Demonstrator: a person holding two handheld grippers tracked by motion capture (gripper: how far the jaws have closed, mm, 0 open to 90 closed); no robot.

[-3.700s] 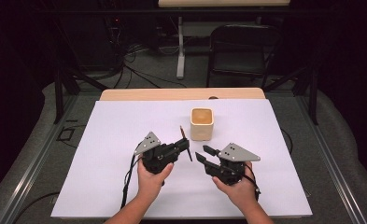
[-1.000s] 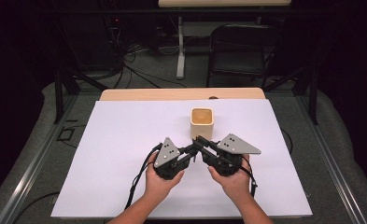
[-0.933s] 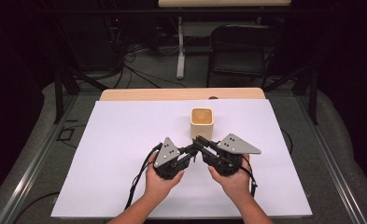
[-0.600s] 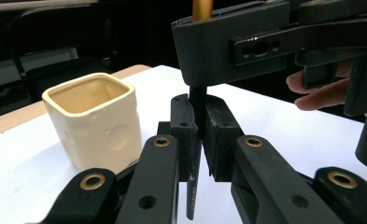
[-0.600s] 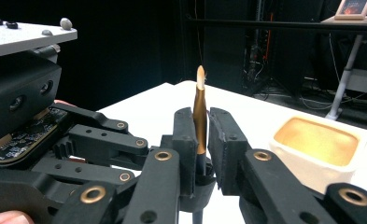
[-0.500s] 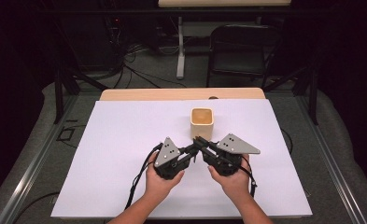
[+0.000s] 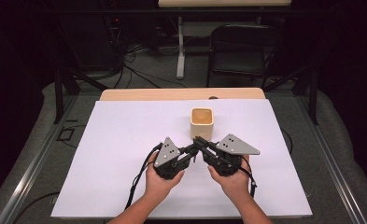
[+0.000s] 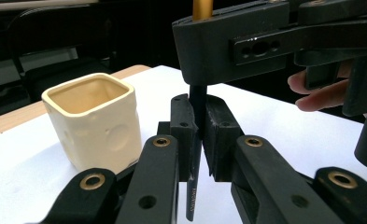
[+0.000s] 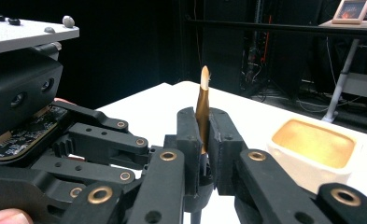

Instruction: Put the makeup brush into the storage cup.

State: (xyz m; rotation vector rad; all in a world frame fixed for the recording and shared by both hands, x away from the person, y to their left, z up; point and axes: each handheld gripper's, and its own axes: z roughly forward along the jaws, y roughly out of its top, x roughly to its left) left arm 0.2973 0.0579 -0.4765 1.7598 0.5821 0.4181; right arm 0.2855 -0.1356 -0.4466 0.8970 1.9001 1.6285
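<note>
We see both grippers meeting over the white table (image 7: 125, 154), just in front of the cream cup (image 7: 202, 122). Left gripper (image 8: 199, 135): jaws clamped on the dark shaft of a thin brush (image 8: 194, 186). Right gripper (image 9: 202, 135): jaws have just been closing and now pinch the brush's gold ferrule, bristle tip upward.
</note>
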